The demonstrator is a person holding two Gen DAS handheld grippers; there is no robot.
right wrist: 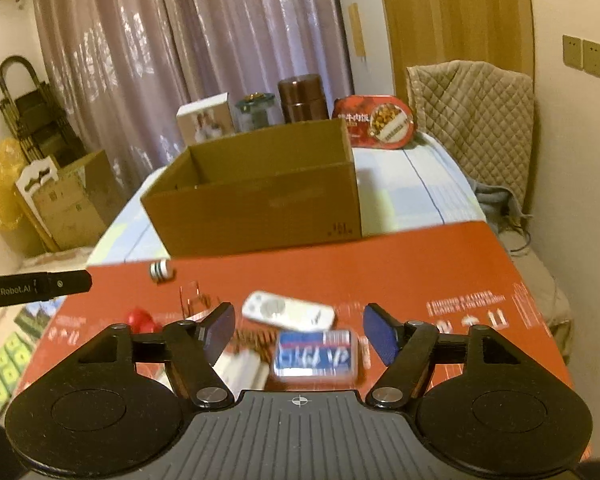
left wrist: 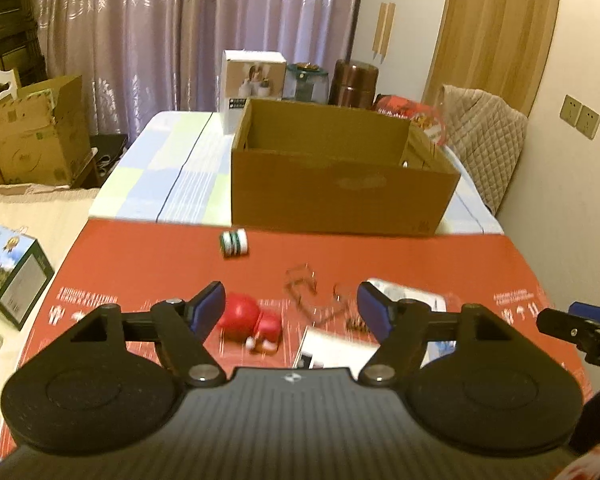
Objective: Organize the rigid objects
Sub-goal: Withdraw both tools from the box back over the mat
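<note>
Low in both frames, the left gripper (left wrist: 290, 312) and right gripper (right wrist: 298, 330) hung released, empty; crowding the red round toy (left wrist: 250, 320) and blue rectangular tin (right wrist: 314, 356), either risked knocking neighbours aside.

Warm, dim indoor light with a yellow-orange cast in both views. The curtain (left wrist: 140, 32) shows patchy bright sheen. Motion blur smears the small items on the red sheet (left wrist: 140, 256): red toy (left wrist: 248, 320), remote (right wrist: 288, 312), blue tin (right wrist: 316, 354), print unreadable. The cardboard box (left wrist: 340, 188) is soft-edged. Both tool bodies stay sharp. Strong fisheye bending: door frame (left wrist: 500, 20) and walls curve, corners vignette dark. Shadows faint.
</note>
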